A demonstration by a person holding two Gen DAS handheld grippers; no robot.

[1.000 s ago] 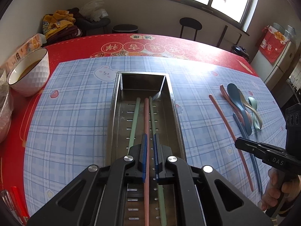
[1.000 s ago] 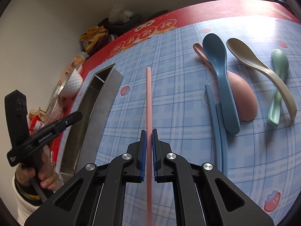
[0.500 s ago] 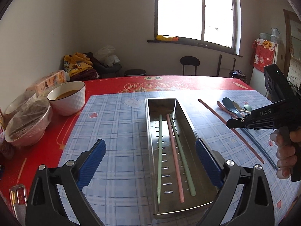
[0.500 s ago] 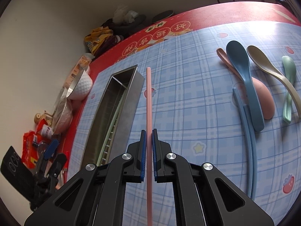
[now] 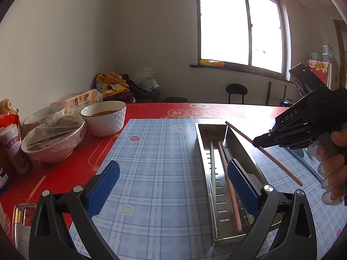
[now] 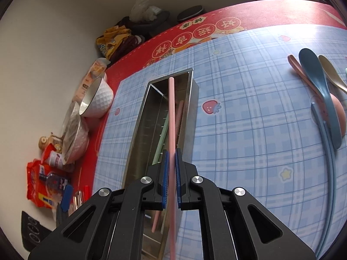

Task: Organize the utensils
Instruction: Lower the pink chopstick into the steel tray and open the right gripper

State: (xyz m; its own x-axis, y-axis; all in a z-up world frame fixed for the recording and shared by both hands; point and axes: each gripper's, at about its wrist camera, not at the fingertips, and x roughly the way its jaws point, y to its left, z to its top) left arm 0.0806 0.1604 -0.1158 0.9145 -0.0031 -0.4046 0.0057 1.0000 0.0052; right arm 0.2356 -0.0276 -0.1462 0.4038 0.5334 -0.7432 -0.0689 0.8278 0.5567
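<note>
The table (image 5: 173, 110) wears a red cloth printed with round characters, and a blue plaid mat (image 5: 156, 162) covers most of it. Ahead of the right claw a long steel tray (image 6: 190, 117) lies lengthwise on the mat. To that claw's right, spoons (image 6: 318, 86) and a pair of blue chopsticks (image 6: 329, 156) lie on the mat, well apart from the tray. To its left, on the bare red cloth, stand a white bowl (image 6: 97, 97), a film-covered bowl (image 6: 76, 138) and a heap of snack packets (image 6: 41, 184).
</note>
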